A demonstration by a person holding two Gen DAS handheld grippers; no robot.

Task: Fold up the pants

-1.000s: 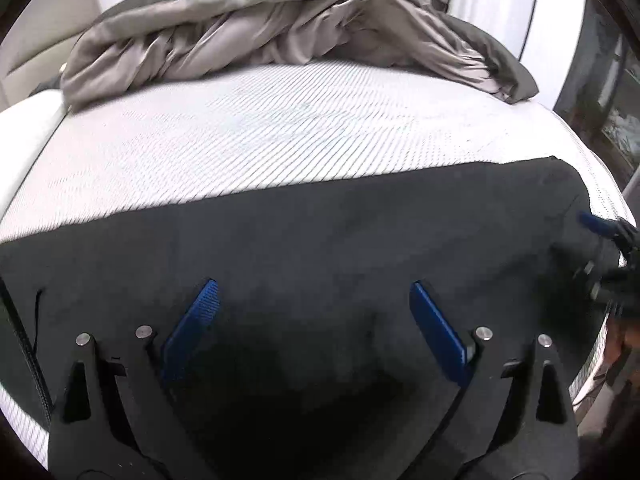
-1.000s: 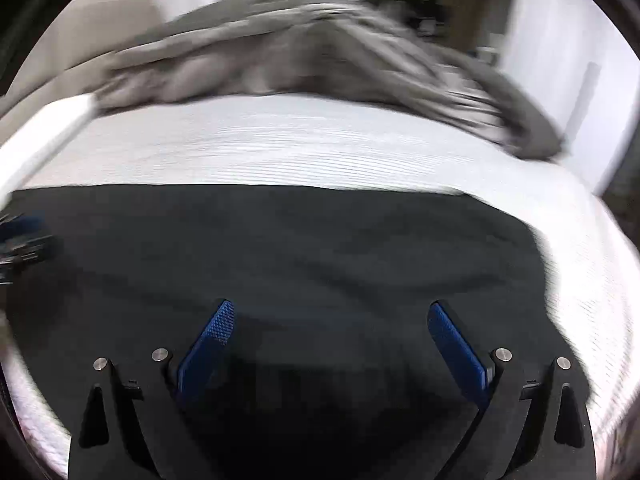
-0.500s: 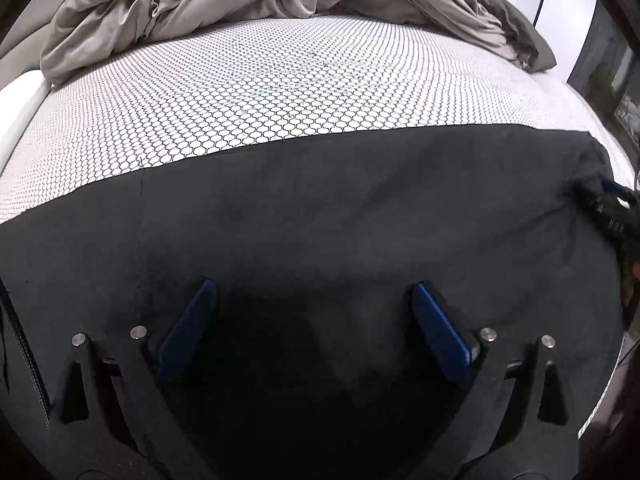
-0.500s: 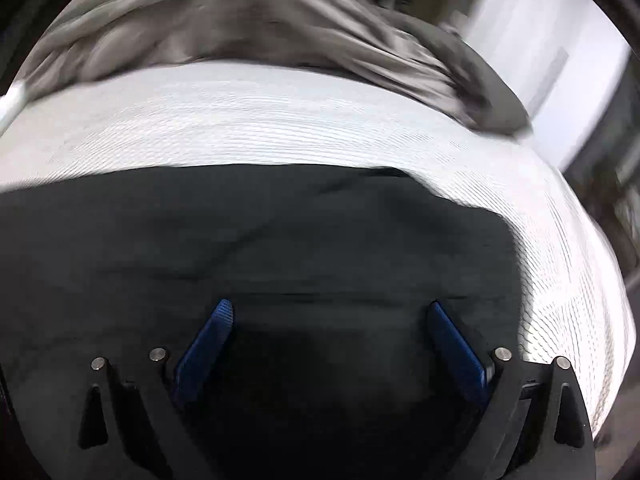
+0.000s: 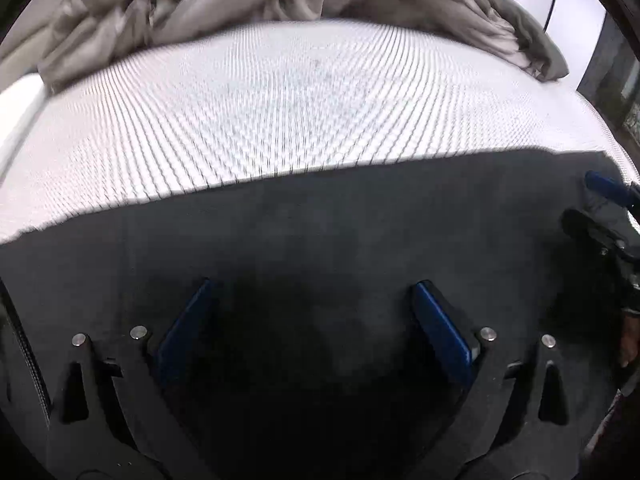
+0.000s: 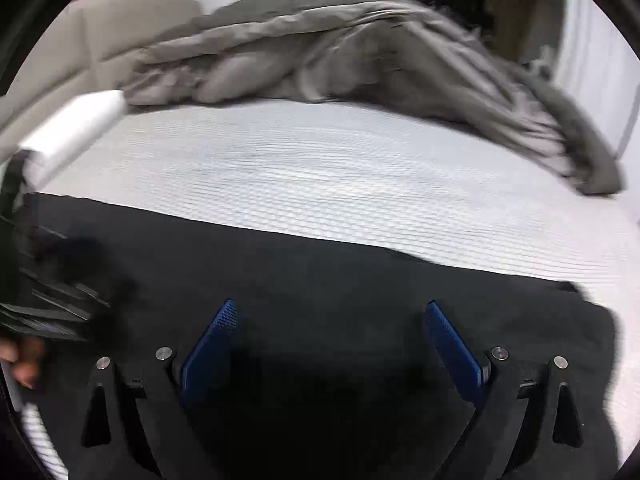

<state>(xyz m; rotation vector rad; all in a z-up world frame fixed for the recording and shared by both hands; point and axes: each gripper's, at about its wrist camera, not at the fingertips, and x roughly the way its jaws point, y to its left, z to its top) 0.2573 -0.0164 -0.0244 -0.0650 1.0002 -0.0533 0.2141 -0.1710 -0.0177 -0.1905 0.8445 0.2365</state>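
**Black pants flat on the bed, both my grippers wide open over them**

Black, matte, slightly fuzzy fabric fills the lower half of both wrist views: that's the pants (image 5: 320,240), spread flat across the near end of the mattress (image 5: 280,112). Their far edge runs as a fairly straight line from 9 o'clock to 3 o'clock in the left view, and slopes down toward 4 o'clock in the right view, where the cloth (image 6: 360,288) ends in a rumpled corner.

My left gripper (image 5: 314,320) hangs just above the fabric with its fingers spread wide and nothing between them. The blue pads (image 5: 440,328) look ribbed. My right gripper (image 6: 332,340) is the same deal: spread wide, empty, its textured blue pads (image 6: 452,344) over the cloth. Can't tell if either one actually touches the pants.

The mattress cover is white with a fine dotted or honeycomb weave, blurred into stripes. At 12 o'clock sits a heap of crumpled grey-brown duvet (image 6: 340,48), smooth with a slight sheen.

No labels or writing I can read anywhere.
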